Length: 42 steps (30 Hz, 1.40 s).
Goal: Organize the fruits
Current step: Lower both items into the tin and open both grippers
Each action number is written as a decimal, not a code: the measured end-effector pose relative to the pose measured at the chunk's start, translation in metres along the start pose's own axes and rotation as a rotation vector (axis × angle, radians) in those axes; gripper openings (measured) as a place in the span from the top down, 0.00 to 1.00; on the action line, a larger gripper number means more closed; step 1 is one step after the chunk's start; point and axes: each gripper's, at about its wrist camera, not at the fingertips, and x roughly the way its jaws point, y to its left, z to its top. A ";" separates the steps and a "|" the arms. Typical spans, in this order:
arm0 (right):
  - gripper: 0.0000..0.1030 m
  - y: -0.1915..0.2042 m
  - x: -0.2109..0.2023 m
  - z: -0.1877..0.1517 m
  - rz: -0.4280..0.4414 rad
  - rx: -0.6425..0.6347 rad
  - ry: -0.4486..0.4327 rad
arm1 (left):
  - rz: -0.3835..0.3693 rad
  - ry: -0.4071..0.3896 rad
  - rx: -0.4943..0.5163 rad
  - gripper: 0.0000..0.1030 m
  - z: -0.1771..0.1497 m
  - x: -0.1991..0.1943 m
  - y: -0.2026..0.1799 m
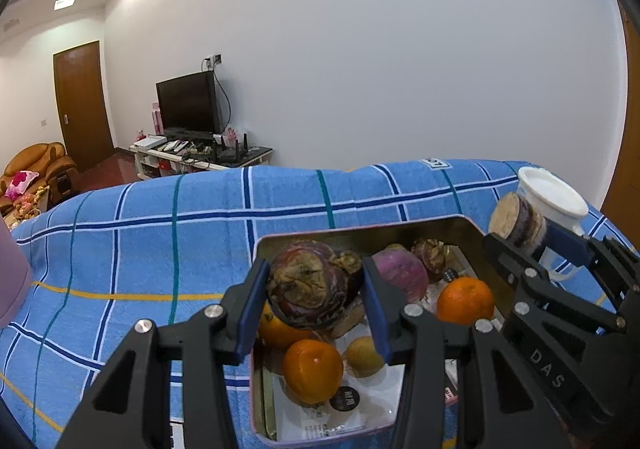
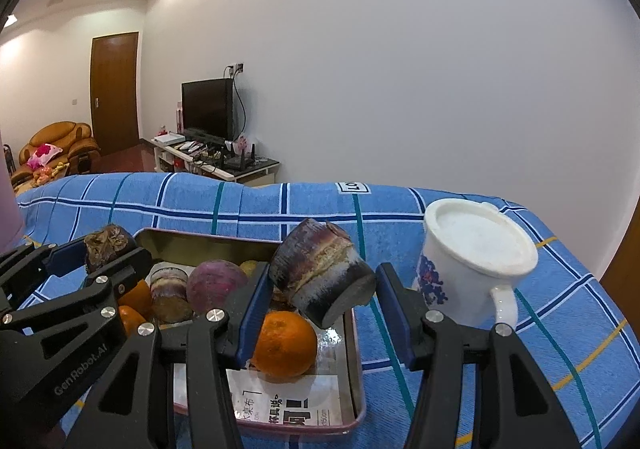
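A shallow metal tin (image 1: 476, 228) (image 2: 357, 337) sits on the blue checked cloth and holds several oranges (image 1: 313, 370) (image 2: 285, 343), a purple round fruit (image 1: 401, 274) (image 2: 216, 284) and dark fruit pieces. My left gripper (image 1: 315, 299) is shut on a dark wrinkled purple fruit (image 1: 310, 289) above the tin; it also shows in the right wrist view (image 2: 105, 246). My right gripper (image 2: 318, 301) is shut on a cut sugarcane piece (image 2: 320, 269) above the tin's right end; the piece also shows in the left wrist view (image 1: 518, 223).
A white lidded mug (image 2: 472, 261) (image 1: 554, 199) stands on the cloth just right of the tin. A pink object (image 1: 12, 281) is at the left edge. The blue checked cloth (image 1: 132, 257) covers the table. A TV stand, door and sofa lie beyond.
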 end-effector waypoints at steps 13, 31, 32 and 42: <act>0.47 0.019 0.021 0.003 0.016 -0.068 0.054 | -0.001 0.027 -0.003 0.54 0.002 0.013 0.005; 0.46 0.024 0.045 0.001 0.060 -0.073 0.156 | 0.013 0.106 0.001 0.54 0.003 0.035 0.006; 0.46 0.024 0.046 0.001 0.061 -0.073 0.160 | 0.015 0.107 0.003 0.54 0.004 0.036 0.007; 0.46 0.027 0.050 0.001 0.056 -0.081 0.164 | 0.015 0.107 0.006 0.54 0.005 0.038 0.004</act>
